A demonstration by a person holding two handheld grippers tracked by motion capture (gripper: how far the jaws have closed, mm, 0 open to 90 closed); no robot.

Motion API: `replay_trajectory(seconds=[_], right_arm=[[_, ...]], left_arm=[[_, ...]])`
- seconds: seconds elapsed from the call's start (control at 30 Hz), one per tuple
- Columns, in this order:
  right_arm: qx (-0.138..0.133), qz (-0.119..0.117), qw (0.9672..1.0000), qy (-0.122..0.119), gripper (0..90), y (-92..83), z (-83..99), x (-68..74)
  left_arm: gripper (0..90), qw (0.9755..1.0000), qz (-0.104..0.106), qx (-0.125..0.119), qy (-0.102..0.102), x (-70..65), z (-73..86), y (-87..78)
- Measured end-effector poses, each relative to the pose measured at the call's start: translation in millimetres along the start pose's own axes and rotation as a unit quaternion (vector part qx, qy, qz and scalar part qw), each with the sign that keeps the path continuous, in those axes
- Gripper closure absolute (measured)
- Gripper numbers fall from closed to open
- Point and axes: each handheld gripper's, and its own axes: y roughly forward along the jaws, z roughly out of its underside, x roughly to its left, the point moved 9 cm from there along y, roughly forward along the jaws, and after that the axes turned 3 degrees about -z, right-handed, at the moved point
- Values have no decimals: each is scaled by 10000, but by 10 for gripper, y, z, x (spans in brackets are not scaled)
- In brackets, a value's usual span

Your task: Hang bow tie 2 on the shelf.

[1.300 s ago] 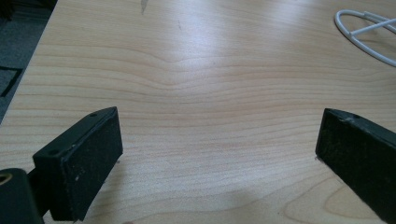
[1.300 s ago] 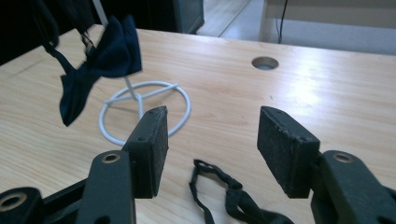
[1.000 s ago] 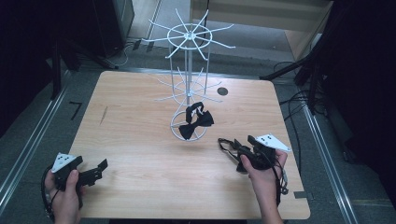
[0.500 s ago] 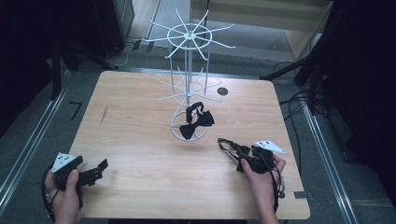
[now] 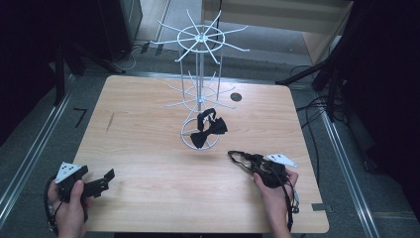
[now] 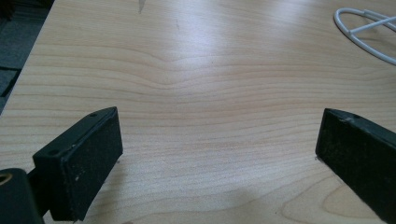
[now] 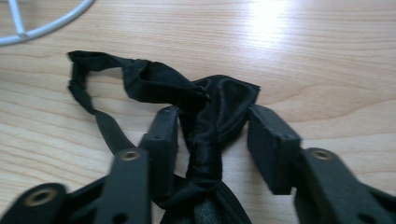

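Right gripper [image 7: 212, 140] at the table's [image 5: 148, 129] near right has just been closing, its jaws straddling a black bow tie [image 7: 212, 112] lying flat; one pad touches, the other stands just off. Farther left, a white wire rack [image 5: 200, 89] holds another bow tie [image 5: 208, 131]. Left gripper [image 6: 219, 154] rests spread wide near left.

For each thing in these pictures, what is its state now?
Left gripper: open, nothing between its fingers.
Right gripper: fingers just closing around a bow tie, not yet pressing.
Bow tie at the right gripper: lying on the table, strap loose.
Bow ties on the rack: resting on its base ring.
Wire rack: upright, arms bare.
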Motion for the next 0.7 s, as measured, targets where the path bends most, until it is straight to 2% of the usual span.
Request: replay_trajectory(seconds=[0.03,0.1,0.17,0.43,0.7], right_arm=[[-52,44,10000,-54,647,1,0,-10],[-97,43,9999,-65,728,0,2,-20],[-148,21,9999,-67,762,2,4,-28],[-256,-37,9997,-53,780,-24,-4,-14],[-730,-126,9972,-123,781,-178,-175,34]], left_arm=[[10,10000,-5,-7,-3,0,-1,0],[10,10000,-9,-21,-16,0,-2,-1],[10,10000,-10,-22,-18,1,-2,-2],[10,10000,-2,-34,-27,6,-4,-4],[10,10000,10,-38,-34,5,-5,-4]])
